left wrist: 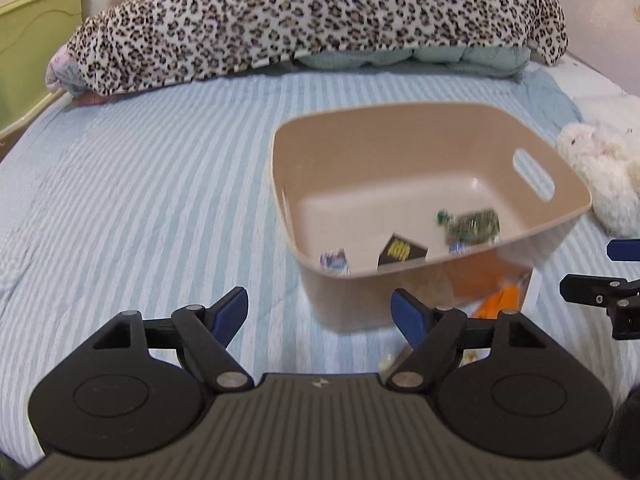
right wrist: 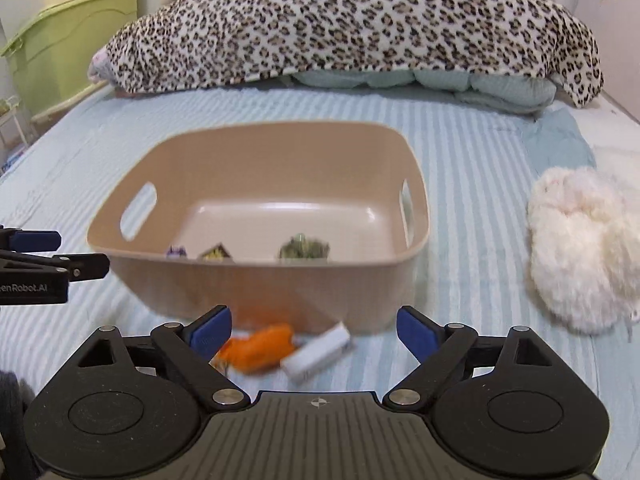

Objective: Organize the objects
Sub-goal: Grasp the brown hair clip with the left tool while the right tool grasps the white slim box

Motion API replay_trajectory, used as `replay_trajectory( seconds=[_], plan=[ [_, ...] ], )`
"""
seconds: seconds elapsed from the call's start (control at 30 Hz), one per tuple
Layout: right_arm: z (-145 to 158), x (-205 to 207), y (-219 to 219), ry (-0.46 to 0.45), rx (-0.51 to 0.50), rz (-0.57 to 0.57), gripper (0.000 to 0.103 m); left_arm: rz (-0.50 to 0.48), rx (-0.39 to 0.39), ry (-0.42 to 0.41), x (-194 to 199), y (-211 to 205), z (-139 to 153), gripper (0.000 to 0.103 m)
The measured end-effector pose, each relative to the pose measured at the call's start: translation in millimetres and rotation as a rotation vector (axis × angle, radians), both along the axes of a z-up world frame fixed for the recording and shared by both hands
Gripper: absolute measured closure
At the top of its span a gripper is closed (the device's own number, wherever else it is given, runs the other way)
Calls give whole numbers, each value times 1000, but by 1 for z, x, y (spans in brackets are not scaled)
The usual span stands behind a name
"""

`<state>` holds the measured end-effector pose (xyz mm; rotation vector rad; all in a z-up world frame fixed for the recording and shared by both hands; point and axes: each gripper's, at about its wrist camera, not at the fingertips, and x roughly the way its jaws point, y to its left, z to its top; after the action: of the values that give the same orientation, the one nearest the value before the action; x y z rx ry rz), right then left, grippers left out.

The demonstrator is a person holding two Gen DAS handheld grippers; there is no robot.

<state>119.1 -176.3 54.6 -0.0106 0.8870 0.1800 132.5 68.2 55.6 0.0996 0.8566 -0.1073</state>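
Both tongs, your left gripper [left wrist: 318, 314] and right gripper [right wrist: 314, 330], are spread and empty, so with three wrappers in the bin [right wrist: 256, 280], drop the right onto what looks like an orange packet [right wrist: 260, 346] at 11 o'clock

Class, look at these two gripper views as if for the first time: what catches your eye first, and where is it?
The huge leopard-print blanket heaped across the far end of the striped bed grabs attention first. Next comes the beige plastic basket at the centre, with a few small wrapped items inside. An orange packet and a white box lie on the bed in front of it, between the right gripper's open fingers.
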Motion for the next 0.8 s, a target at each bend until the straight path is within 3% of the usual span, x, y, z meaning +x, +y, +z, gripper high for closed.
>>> replay_trajectory(
  seconds=[0.37, 0.8],
  plan=[
    [-38, -11, 6, 95, -27, -7, 12, -58, -4, 136, -8, 15, -47, 24],
    [-72, -4, 13, 152, -22, -4, 12, -198, 63, 161, 3, -8, -86, 24]
  ],
)
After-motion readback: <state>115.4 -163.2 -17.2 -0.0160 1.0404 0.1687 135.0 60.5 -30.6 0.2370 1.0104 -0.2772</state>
